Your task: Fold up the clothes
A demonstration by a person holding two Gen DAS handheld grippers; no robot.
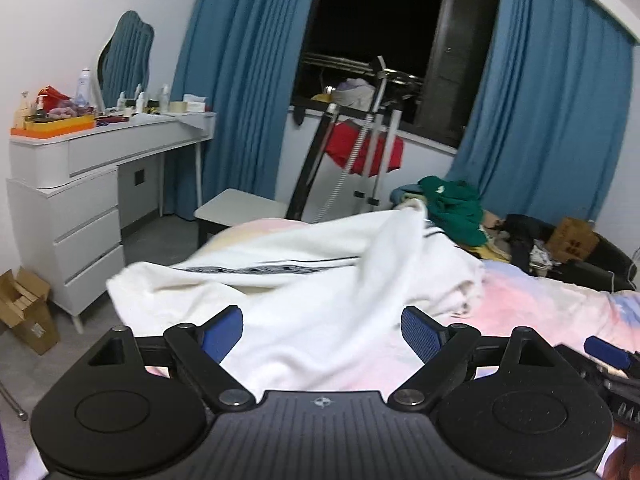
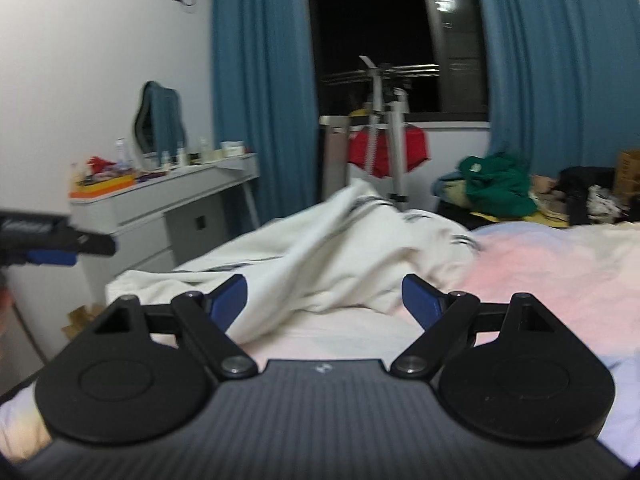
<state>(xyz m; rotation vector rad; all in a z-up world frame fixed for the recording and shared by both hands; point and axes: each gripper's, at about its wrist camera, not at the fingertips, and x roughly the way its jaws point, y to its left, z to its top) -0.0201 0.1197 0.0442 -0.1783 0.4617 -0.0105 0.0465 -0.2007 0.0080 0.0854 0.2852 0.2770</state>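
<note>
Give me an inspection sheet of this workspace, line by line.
Surface: bed with pastel cover.
Job's things: white garment crumpled on the bed, in front of both grippers, not gripped.
Clutter: clothes pile at the far end of the bed; box beside it.
Grippers: left gripper open, empty; right gripper open, empty.
Cables: nothing seen.
Surroundings: dresser crowded with bottles, mirror, blue curtains, dark window, drying rack with red cloth, cartons on floor.
</note>
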